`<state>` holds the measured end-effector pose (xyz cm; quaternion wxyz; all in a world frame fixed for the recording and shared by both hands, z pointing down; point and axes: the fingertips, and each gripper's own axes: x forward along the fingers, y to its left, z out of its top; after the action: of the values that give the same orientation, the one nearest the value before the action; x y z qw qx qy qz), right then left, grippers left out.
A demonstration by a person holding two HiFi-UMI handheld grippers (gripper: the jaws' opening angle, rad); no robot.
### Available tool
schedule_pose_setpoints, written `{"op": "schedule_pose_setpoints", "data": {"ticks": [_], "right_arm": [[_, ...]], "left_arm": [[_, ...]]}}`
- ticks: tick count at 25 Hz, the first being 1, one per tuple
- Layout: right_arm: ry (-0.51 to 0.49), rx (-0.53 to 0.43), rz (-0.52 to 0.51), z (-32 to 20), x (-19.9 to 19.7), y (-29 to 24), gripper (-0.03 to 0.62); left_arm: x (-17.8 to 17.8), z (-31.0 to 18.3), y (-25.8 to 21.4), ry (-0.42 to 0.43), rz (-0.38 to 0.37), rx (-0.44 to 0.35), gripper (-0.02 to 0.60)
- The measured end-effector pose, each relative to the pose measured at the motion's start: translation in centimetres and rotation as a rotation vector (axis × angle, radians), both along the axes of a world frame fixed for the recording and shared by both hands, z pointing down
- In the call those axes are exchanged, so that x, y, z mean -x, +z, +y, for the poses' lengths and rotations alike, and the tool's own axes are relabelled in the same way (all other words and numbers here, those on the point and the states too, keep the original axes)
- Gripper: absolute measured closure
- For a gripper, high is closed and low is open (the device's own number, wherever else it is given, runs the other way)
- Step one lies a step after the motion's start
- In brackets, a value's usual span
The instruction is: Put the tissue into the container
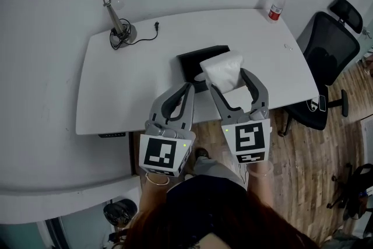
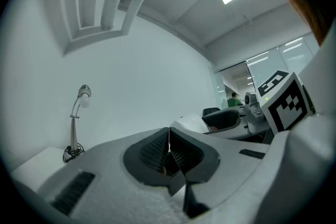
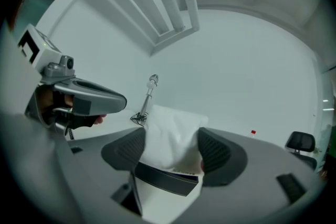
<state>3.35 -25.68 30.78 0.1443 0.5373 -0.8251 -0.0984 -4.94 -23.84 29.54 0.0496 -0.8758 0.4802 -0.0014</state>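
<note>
- Right gripper (image 1: 228,80) (image 3: 173,150): reaches forward past the near edge of the white desk (image 1: 116,84), jaws clamped on both sides of a white tissue pack (image 1: 222,70) (image 3: 173,131).
- Tissue pack: in the head view it overlaps the near right part of the black container (image 1: 191,61).
- Left gripper (image 1: 187,89) (image 2: 169,150): just beside the right gripper, pointing the same way, jaws pressed together with nothing between.
- Desk lamp (image 1: 113,9): far left corner of the desk.
- Red-capped bottle (image 1: 277,6): far right corner of the desk.
</note>
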Motion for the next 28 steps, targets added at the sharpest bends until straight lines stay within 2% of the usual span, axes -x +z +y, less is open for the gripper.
{"op": "schedule_pose_setpoints", "data": {"ticks": [28], "right_arm": [[-0.029,0.147,0.007,-8.2,0.7,5.0,0.26]], "left_arm": [[0.0,-7.5,2.8,-0.031,0.024,0.107,0.554]]}}
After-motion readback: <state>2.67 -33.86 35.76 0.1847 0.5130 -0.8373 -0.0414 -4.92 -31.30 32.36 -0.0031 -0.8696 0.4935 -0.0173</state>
